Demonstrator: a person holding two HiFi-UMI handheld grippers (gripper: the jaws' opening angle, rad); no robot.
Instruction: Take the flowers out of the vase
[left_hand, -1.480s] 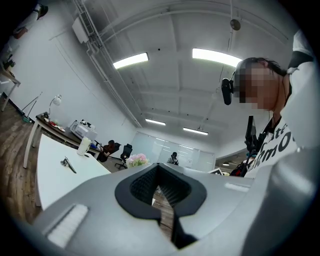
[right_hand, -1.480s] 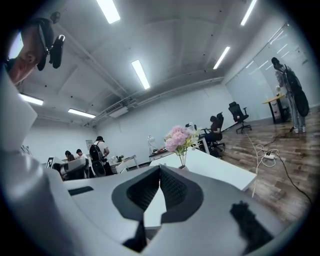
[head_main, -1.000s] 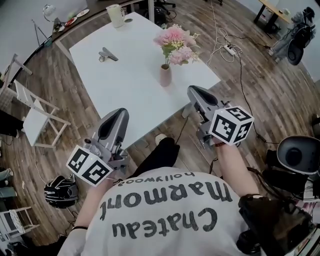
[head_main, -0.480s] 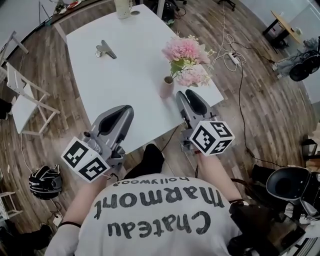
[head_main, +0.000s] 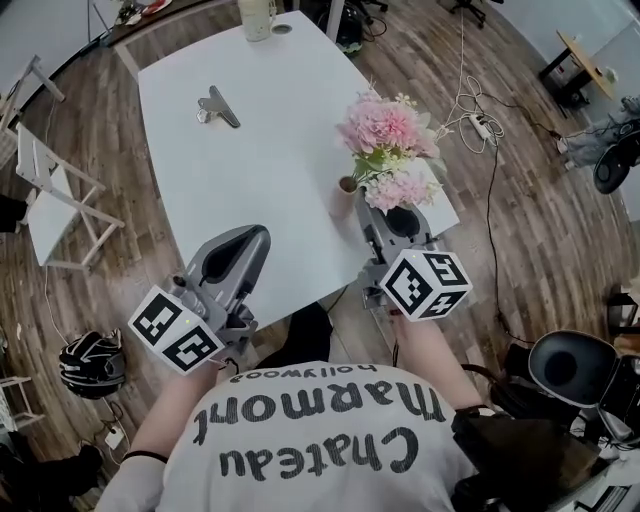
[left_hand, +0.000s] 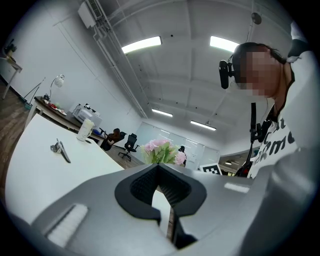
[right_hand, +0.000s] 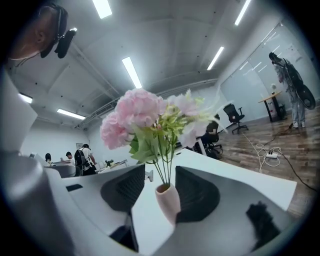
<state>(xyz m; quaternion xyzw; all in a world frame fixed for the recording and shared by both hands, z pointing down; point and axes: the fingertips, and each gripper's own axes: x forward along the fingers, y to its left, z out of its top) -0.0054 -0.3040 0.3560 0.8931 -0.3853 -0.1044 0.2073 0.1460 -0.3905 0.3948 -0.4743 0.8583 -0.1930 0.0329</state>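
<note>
Okay, quick pass. Your white table (head_main: 250, 170) filled the middle of the head view, bare except for a few items. The flowers (head_main: 390, 135), a pink and pale bunch with green leaves, sat in a small pink vase (head_main: 347, 196) at the table's near right edge. Your right gripper (right_hand: 160, 175) was right at it, jaws opening and spread wide. The vase stood between them and neither pad pressed it. Your left gripper (left_hand: 158, 169) was over the near edge, well left of the vase, tips pressed together on nothing. A metal binder clip (head_main: 216, 105) lay far left and a cup (head_main: 256, 15) stood at the far end.

Handling, my call: the bunch looked light, with soft heads that would crush, so don't grab the blooms. The stems (right_hand: 165, 165) were thin and bunched. Pinch them together just above the vase mouth. The vase looked small and light, likely to tip or lift along with them. Steady it low on the body with one gripper, pull straight up with the other.
</note>
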